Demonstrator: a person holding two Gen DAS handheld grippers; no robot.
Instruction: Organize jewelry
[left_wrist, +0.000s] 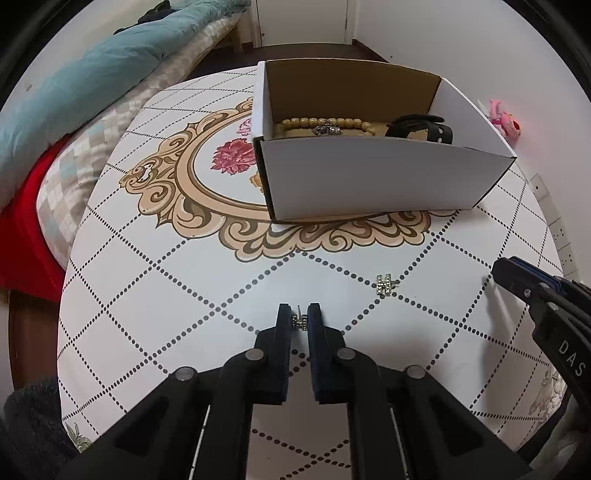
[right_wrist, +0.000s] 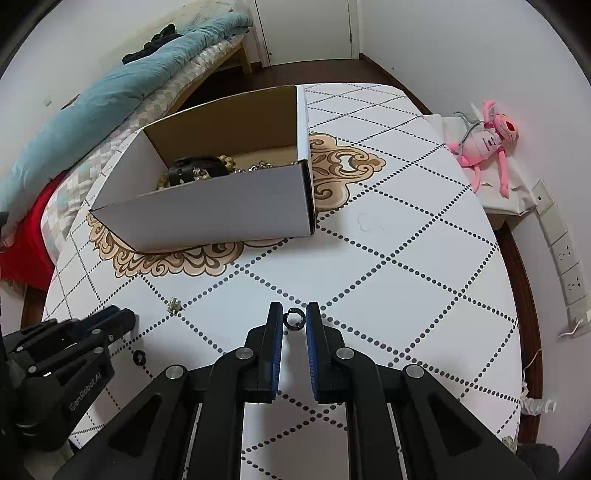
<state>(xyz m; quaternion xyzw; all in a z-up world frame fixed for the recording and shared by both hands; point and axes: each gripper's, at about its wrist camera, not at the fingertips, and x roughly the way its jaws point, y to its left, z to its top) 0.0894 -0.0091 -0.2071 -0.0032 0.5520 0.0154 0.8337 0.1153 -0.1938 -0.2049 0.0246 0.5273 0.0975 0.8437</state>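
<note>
Here the left gripper (left_wrist: 299, 319) has its fingers clamped on a rhinestone earring (left_wrist: 299, 322), while the right gripper (right_wrist: 294, 318) brackets a dark hoop (right_wrist: 294, 319), fingers apart; each should lift straight, then drop into the cardboard box (left_wrist: 369, 177) across the worktop (left_wrist: 184, 288).

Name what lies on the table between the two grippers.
A sparkly H-shaped earring lies on the tablecloth between the left gripper and the right gripper, clearest in the left wrist view.

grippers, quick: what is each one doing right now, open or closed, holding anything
Left hand-held gripper: closed on a rhinestone earring.
Right hand-held gripper: fingers astride a small black ring with gaps; grip cannot be told.
</note>
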